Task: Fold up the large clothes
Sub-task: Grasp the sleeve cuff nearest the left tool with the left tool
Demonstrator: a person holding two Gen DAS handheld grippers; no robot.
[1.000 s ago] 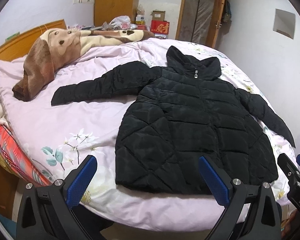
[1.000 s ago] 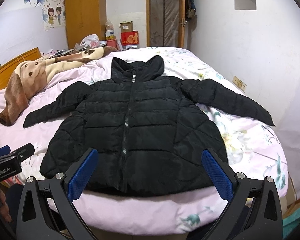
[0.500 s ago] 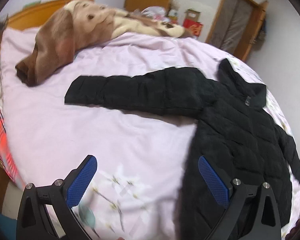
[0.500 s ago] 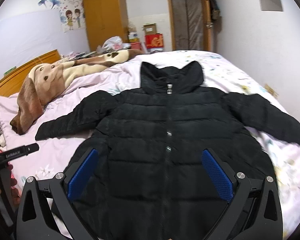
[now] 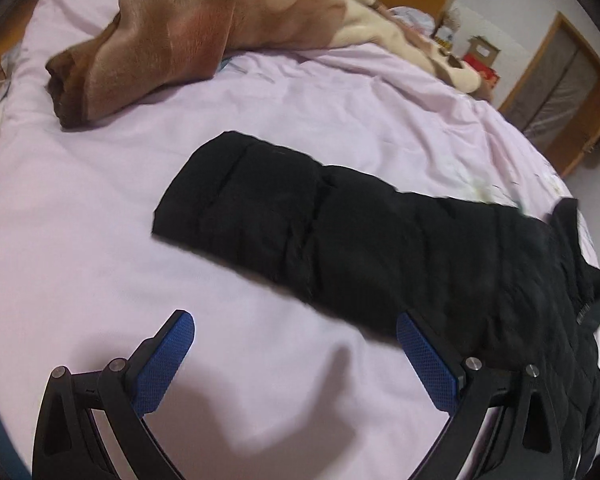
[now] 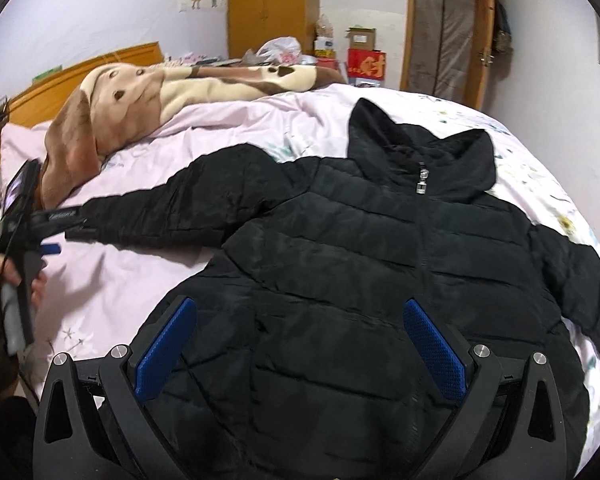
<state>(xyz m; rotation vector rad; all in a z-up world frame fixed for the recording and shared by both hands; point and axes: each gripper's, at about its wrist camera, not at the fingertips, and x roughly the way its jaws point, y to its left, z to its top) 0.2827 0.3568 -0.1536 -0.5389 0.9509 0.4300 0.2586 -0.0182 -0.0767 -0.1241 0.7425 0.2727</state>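
A black quilted hooded jacket [image 6: 359,272] lies front up and zipped on the pink bed, both sleeves spread out. Its left sleeve [image 5: 300,216] runs across the left wrist view, cuff toward the left. My left gripper [image 5: 296,344] is open and empty, hovering just short of that sleeve; it also shows at the sleeve cuff in the right wrist view [image 6: 48,240]. My right gripper [image 6: 300,328] is open and empty above the jacket's lower front.
A brown and cream plush blanket [image 5: 188,28] lies bunched on the pink sheet [image 5: 80,240] beyond the sleeve cuff. A wooden headboard [image 6: 80,68], a wardrobe [image 6: 272,4], boxes and a door [image 6: 447,28] stand behind the bed.
My left gripper has moved in close to the jacket's left sleeve cuff. My right gripper has moved forward over the jacket's body. Both stay open.
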